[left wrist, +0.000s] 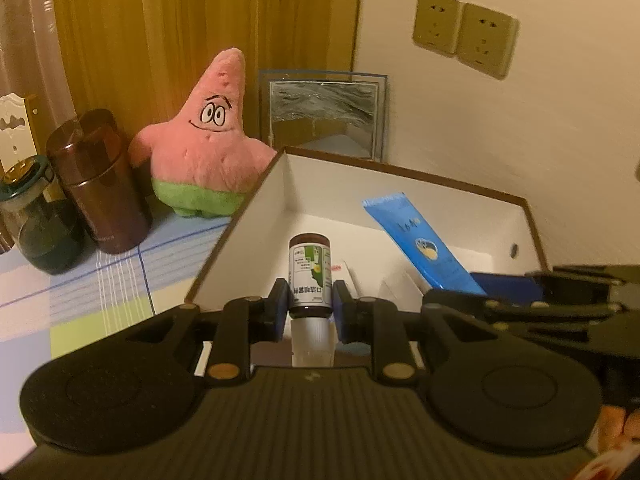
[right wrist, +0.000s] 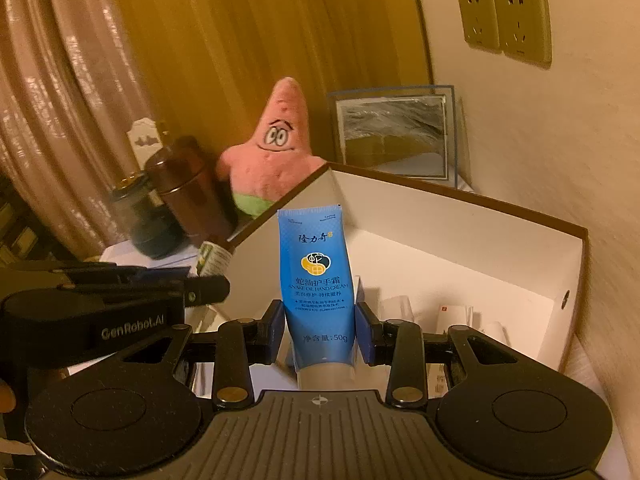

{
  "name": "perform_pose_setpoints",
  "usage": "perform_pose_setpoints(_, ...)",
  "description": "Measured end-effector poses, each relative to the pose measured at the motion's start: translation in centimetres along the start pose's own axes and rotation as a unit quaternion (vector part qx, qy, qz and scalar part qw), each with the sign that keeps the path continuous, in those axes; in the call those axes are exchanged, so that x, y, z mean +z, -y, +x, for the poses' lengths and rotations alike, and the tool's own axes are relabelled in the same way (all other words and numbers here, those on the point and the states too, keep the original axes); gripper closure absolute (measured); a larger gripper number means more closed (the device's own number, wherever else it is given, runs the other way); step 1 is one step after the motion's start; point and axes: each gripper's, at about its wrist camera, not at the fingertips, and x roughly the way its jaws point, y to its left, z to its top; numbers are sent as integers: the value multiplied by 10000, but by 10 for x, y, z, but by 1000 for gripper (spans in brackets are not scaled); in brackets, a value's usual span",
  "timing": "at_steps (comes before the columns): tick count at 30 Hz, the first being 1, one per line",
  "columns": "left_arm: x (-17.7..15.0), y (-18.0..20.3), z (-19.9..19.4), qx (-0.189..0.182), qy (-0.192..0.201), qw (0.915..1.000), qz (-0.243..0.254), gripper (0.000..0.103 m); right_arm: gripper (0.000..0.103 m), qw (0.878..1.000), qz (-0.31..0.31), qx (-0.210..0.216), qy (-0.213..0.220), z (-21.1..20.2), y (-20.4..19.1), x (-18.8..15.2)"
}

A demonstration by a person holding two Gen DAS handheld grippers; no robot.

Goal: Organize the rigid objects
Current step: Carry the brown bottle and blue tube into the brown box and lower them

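We hold two things over the box [left wrist: 440,184], one in each gripper.

Left gripper [left wrist: 310,300]: jaws clamped on a small brown bottle [left wrist: 310,276], the blue pads [left wrist: 280,304] pressing its sides. The bottle has a green-and-white label with dark print (upside down from this camera) and a white cap [left wrist: 312,340] at the near end. Its long axis runs along the fingers, base pointing away toward the box interior, cap toward us.

Right gripper [right wrist: 320,328]: jaws closed on a blue tube [right wrist: 316,280] of hand cream, gripped near its lower end. Glossy blue body, a yellow-and-dark round emblem, white print, a pale cap at the bottom. The tube stands nearly upright between the fingers, flat crimped end up and away, cap toward the camera.

The box is white inside with a brown rim; small white items lie on its floor. Behind it stand a pink plush [left wrist: 204,140], a brown canister [left wrist: 100,184], a dark jar [left wrist: 36,224] and a framed picture [left wrist: 324,112].
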Motion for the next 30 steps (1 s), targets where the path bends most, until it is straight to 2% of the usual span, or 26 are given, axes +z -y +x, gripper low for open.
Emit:
perform_pose_setpoints(15, 19, -15, 79, 155, -635, 9976, 222, 82, 65, 9952, 632, -301, -678, 71, 19, 6)
perform_pose_setpoints(25, 20, -20, 113, 92, -988, 9940, 470, 82, 65, 9897, 874, -585, -974, 96, 26, 2)
perform_pose_setpoints(27, 21, -20, 118, 119, -974, 9939, 496, 78, 65, 9889, 894, -652, -986, 101, 25, 3)
perform_pose_setpoints(28, 21, -19, 120, 133, -1001, 9935, 532, 67, 65, 9884, 899, -719, -992, 103, 25, 3)
perform_pose_setpoints(30, 19, -18, 122, 155, -986, 9931, 608, 64, 64, 9869, 833, -893, -1056, 108, 24, 3)
